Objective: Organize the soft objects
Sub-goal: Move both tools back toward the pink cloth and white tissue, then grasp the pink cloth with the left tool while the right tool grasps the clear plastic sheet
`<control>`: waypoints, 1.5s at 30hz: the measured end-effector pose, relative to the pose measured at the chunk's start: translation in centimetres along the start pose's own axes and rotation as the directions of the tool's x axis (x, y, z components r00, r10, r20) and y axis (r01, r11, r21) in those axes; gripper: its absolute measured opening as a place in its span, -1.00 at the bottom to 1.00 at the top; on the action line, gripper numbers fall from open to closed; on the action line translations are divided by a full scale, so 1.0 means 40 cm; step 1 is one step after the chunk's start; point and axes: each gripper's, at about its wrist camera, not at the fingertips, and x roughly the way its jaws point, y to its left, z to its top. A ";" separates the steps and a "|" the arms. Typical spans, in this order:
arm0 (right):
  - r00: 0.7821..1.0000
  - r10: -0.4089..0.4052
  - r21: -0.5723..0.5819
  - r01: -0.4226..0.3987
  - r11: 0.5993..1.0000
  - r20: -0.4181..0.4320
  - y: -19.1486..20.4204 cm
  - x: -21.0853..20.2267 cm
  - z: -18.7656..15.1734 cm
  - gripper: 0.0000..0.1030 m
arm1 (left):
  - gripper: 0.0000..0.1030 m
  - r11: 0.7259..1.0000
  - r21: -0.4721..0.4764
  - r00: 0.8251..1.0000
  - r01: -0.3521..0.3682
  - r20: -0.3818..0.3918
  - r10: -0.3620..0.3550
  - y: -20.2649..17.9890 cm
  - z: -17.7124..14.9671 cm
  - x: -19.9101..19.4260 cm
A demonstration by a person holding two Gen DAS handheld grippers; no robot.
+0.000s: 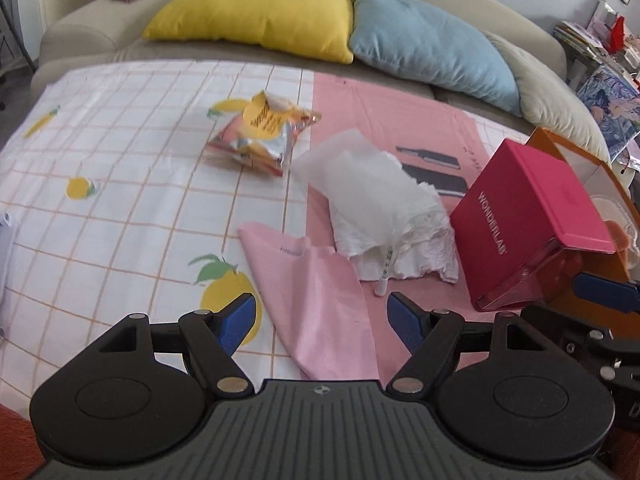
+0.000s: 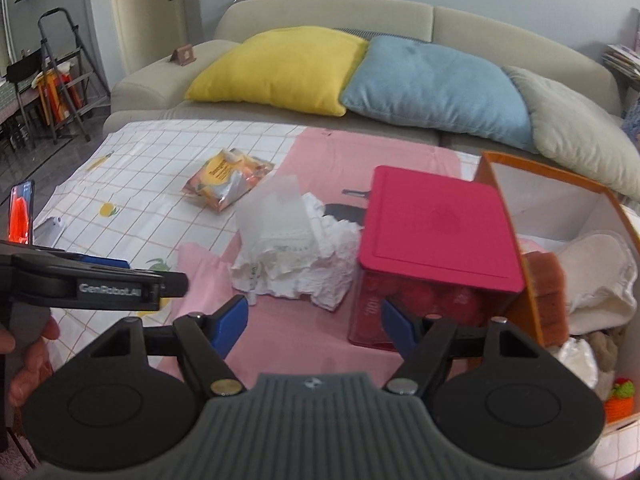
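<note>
A pink cloth (image 1: 316,304) lies flat on the bed sheet, and my left gripper (image 1: 322,316) hangs open just above its near end, touching nothing. Beyond it sits a crumpled white cloth (image 1: 384,216) partly in clear plastic. My right gripper (image 2: 314,320) is open over the pink sheet, between the white cloth (image 2: 292,248) and a clear box with a magenta lid (image 2: 436,228). Its right finger is close to the box front. An orange box (image 2: 548,170) at the right holds a cream cloth (image 2: 600,268) and other soft things.
A shiny snack packet (image 1: 264,132) lies further back on the checked sheet (image 1: 120,200). Yellow (image 1: 256,12), blue (image 1: 428,48) and beige (image 1: 560,108) pillows line the sofa back. A small white tube (image 1: 382,286) lies beside the white cloth. A phone (image 2: 22,212) stands at the left.
</note>
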 end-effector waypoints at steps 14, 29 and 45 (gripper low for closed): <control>0.995 0.048 -0.008 -0.049 0.999 -0.087 0.030 0.094 -0.005 0.34 | 0.50 0.998 0.061 0.997 -0.010 -0.072 0.014 -0.002 -0.026 0.117; 0.995 0.066 -0.070 -0.071 0.995 -0.068 0.082 0.108 0.022 0.34 | -0.95 0.989 0.112 0.995 -0.101 0.034 0.098 0.003 -0.013 0.092; 1.000 -0.004 -0.191 -0.002 0.982 -0.030 0.111 0.227 0.141 0.34 | -0.95 0.996 0.029 0.987 -0.081 0.140 0.076 0.069 0.045 0.084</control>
